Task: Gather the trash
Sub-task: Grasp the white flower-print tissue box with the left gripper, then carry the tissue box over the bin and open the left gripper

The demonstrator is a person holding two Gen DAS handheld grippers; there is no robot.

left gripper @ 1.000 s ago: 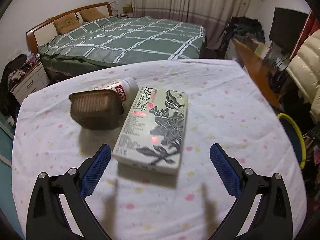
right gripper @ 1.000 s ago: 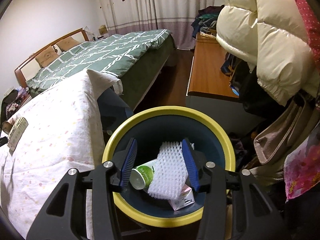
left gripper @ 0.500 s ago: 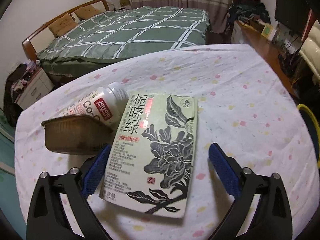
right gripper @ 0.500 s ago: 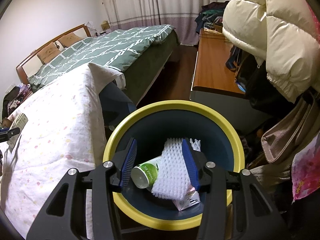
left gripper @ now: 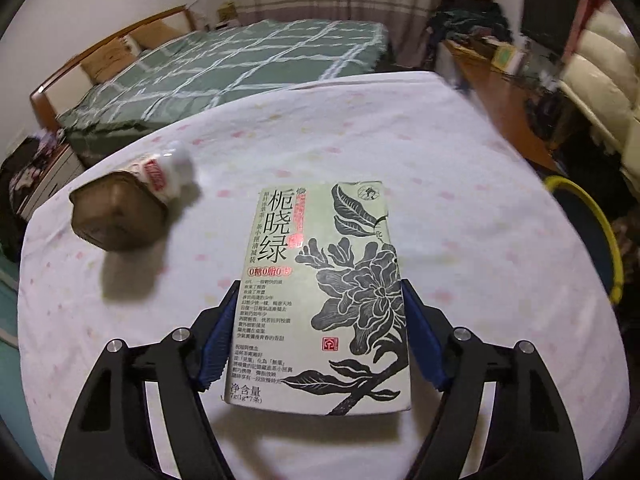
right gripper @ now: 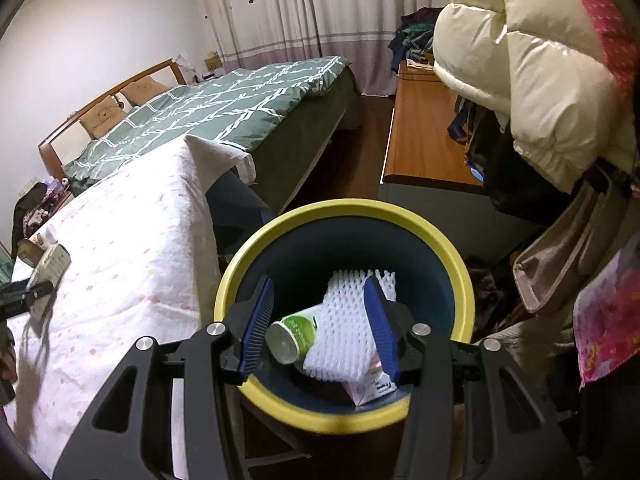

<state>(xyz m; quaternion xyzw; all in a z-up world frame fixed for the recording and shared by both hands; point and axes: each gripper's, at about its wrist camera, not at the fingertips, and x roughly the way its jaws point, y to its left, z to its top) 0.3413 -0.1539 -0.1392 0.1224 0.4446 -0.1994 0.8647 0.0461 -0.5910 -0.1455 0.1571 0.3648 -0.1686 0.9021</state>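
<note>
Two hand-held grippers are at work, and mine on the left (left gripper: pixel 318 334) has its jaws on either side of the green tea box (left gripper: pixel 324 300), which lies flat on the counter (left gripper: pixel 460 208) under its dotted cloth. Those jaws have just been closing, with the box between them; both blue pads look to be at its long edges, but I cannot tell whether they press yet. My right hand-held gripper (right gripper: pixel 320 324) hangs over the yellow-rimmed bin (right gripper: pixel 348 210) with jaws half apart and nothing between them; the white foam net (right gripper: pixel 346 328) and green cup (right gripper: pixel 294 334) seen through the gap lie inside the bin.

I judge the step in hand to be the grasp on the box. Next I would need to finish the squeeze, lift clear of the cloth and carry rightward to the bin, whose rim shows just past the counter's right edge.

Room is fair: the brown tub (left gripper: pixel 116 216) and white bottle (left gripper: pixel 166 168) sit well off to the left, touching each other, apart from the box. Rightward the cloth is bare to the edge. My right hand-held gripper over the bin mouth may have to give way.
</note>
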